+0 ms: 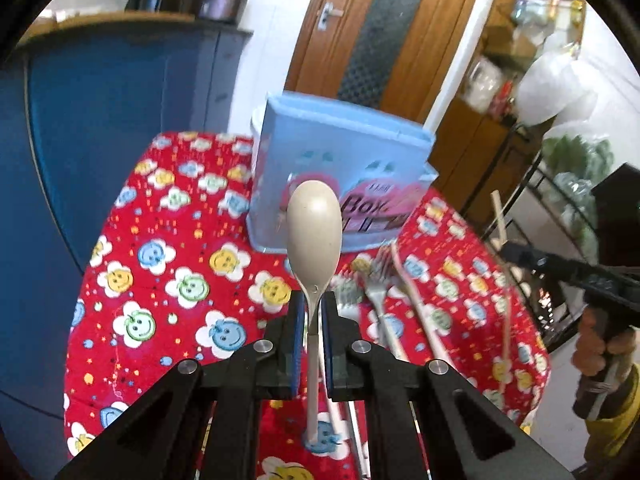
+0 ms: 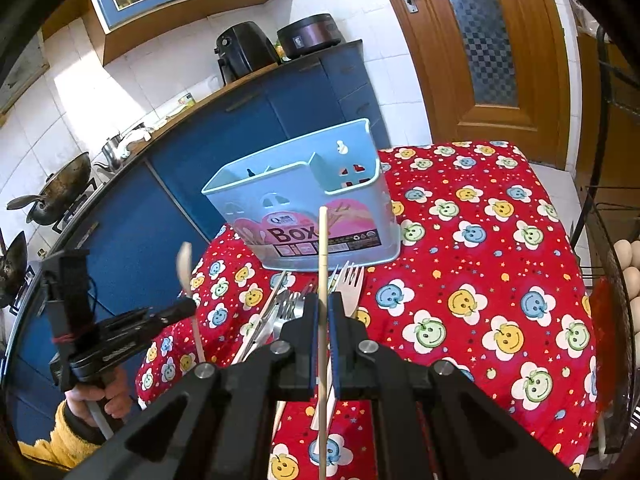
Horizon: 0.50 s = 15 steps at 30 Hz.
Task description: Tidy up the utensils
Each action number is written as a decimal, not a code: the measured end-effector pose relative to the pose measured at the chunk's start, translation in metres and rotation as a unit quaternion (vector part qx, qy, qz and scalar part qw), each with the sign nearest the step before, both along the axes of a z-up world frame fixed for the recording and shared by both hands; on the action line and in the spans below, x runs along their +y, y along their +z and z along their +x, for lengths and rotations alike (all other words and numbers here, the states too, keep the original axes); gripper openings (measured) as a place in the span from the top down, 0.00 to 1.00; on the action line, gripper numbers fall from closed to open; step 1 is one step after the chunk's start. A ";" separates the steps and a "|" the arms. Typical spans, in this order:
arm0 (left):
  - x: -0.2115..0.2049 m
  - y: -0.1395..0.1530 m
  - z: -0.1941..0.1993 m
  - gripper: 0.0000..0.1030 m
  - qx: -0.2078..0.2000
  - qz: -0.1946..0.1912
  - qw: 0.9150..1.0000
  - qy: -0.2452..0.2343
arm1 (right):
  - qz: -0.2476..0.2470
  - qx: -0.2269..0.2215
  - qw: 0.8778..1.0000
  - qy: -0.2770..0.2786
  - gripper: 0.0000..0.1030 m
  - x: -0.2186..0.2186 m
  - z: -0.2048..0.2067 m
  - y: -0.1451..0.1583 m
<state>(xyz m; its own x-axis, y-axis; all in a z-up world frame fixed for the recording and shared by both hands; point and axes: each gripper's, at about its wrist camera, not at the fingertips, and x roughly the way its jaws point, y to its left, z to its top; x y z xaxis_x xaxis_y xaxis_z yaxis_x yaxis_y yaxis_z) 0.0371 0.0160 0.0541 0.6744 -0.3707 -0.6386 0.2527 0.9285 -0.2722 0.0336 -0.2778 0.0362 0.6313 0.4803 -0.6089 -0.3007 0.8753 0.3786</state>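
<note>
The left gripper (image 1: 312,312) is clamped on the neck of a beige spoon (image 1: 315,228), bowl up and lifted above the worktop (image 1: 168,264), which is covered by a red cloth printed with smiley flowers. The right gripper (image 2: 322,312) is closed on 1 pale chopstick (image 2: 322,248), held upright between its blue pads (image 2: 333,320). A light blue utensil box (image 2: 304,200), labelled "Box" and split into compartments, stands on the cloth beyond both grippers, near the far edge. Between the box and the grippers, loose cutlery lies on the cloth: metal forks (image 2: 290,308), a cream plastic fork (image 2: 352,280) and, in the left wrist view, a long pale handle (image 1: 412,300) beside a metal fork (image 1: 376,280). Behind the worktop are blue cabinets (image 2: 248,128) and a wooden door (image 2: 484,48)
</note>
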 end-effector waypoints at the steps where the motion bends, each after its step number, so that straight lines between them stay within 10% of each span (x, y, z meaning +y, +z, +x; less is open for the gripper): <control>1: 0.001 0.004 -0.003 0.93 -0.009 -0.003 1.000 0.000 | -0.001 -0.002 1.000 0.000 0.94 0.001 -0.001 0.001; 15: 0.004 0.037 -0.010 1.00 -0.069 0.008 0.998 0.004 | 0.003 -0.017 1.000 0.004 0.94 0.004 -0.004 0.008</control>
<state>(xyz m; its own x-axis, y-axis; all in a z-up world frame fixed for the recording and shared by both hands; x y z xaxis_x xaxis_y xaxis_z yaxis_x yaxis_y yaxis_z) 0.0268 0.0196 0.0910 0.7597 -0.3550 -0.5448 0.2792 0.9347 -0.2198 0.0298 -0.2735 0.0438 0.6480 0.4891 -0.5838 -0.3211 0.8705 0.3729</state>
